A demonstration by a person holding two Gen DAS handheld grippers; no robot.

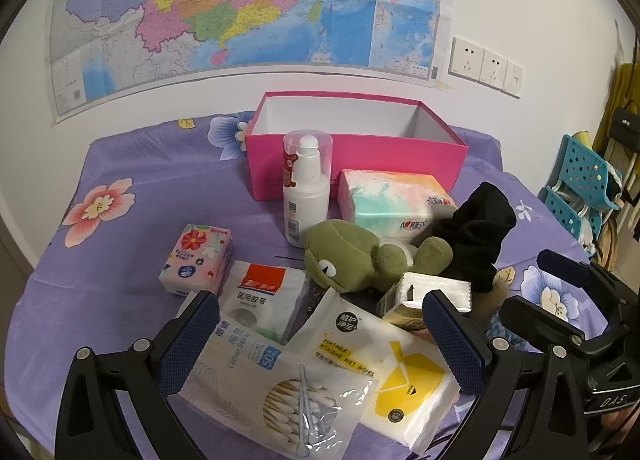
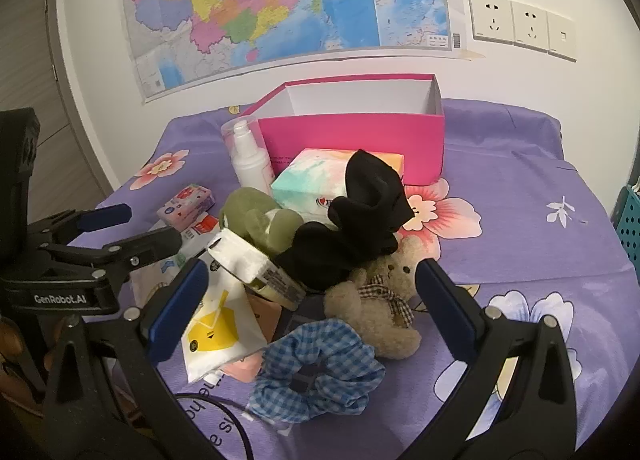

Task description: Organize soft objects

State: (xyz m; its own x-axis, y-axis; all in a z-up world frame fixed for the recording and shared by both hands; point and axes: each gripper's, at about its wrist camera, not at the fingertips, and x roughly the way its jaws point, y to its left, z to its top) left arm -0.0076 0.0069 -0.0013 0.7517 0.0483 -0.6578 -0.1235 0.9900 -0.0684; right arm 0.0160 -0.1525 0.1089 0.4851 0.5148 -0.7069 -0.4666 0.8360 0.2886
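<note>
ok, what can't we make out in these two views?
- Pink box floor: near wall hides it, both views.
- Teddy bear: left wrist view, almost wholly behind the black cloth.
- Peach item under wipes pack: right wrist view, mostly covered.
- Bottle label: too small.

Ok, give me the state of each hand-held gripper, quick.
Left hand-held gripper: open, holding nothing.
Right hand-held gripper: open, holding nothing.

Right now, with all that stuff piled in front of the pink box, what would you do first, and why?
Probably lower the right gripper onto the blue checked scrunchie. Its jaws stand wide open and hold nothing, the scrunchie lies nearest and uncovered just below them, and the pink box behind the pile looks empty, so any soft thing can go in.
</note>
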